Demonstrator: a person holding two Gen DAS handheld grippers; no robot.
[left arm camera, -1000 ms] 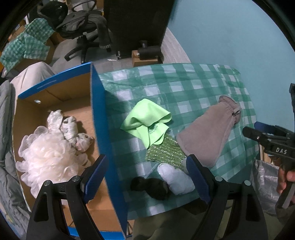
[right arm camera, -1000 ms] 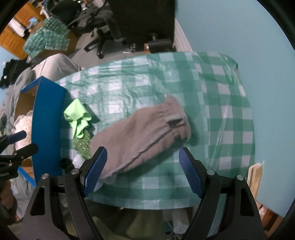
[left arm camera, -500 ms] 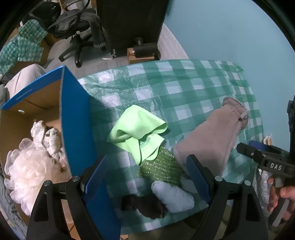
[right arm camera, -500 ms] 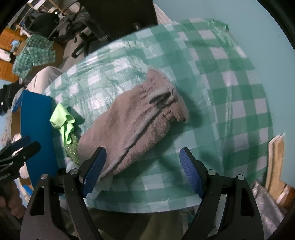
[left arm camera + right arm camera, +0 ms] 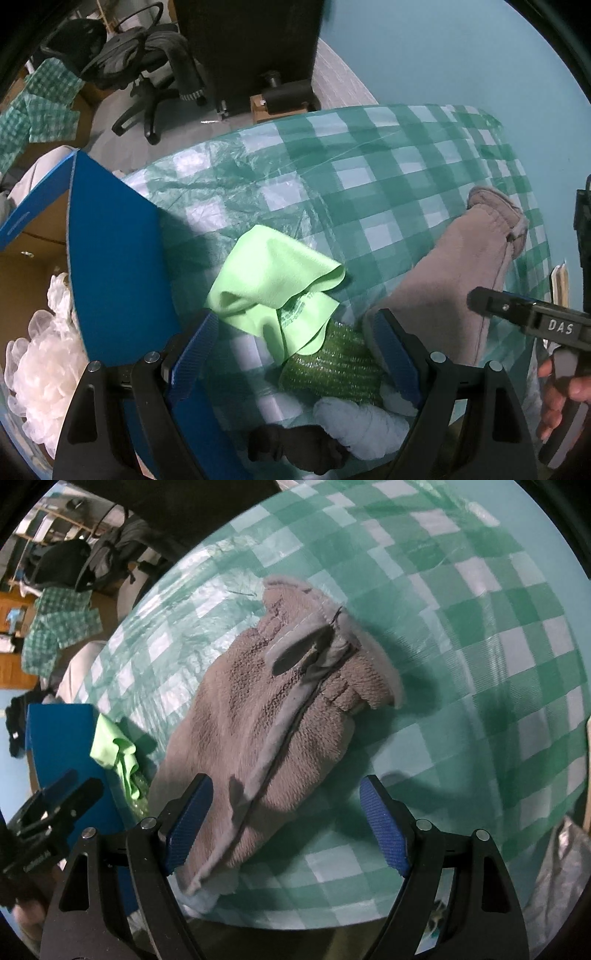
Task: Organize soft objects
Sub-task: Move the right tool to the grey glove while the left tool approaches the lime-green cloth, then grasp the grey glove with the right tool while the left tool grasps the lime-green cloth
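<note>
A light green cloth [image 5: 273, 288] lies on the green checked table [image 5: 388, 162], partly over a green glittery scrubber [image 5: 332, 369]. A white rolled sock [image 5: 362, 424] and a black sock [image 5: 295, 450] lie at the table's near edge. A grey fleece towel [image 5: 454, 280] lies to the right, also in the right wrist view [image 5: 266, 716]. My left gripper [image 5: 295, 358] is open, hovering above the green cloth and scrubber. My right gripper [image 5: 284, 823] is open, low over the towel's near end. A blue cardboard box [image 5: 114, 258] holds a white bath pouf [image 5: 37, 365].
The box stands at the table's left edge, also seen in the right wrist view [image 5: 55, 746]. An office chair [image 5: 147, 74] and a dark cabinet [image 5: 243, 48] stand behind the table. A teal wall [image 5: 443, 55] is at the right.
My left gripper moved right, from over the box edge to above the green cloth. My right gripper moved in closer and lower over the grey towel.
</note>
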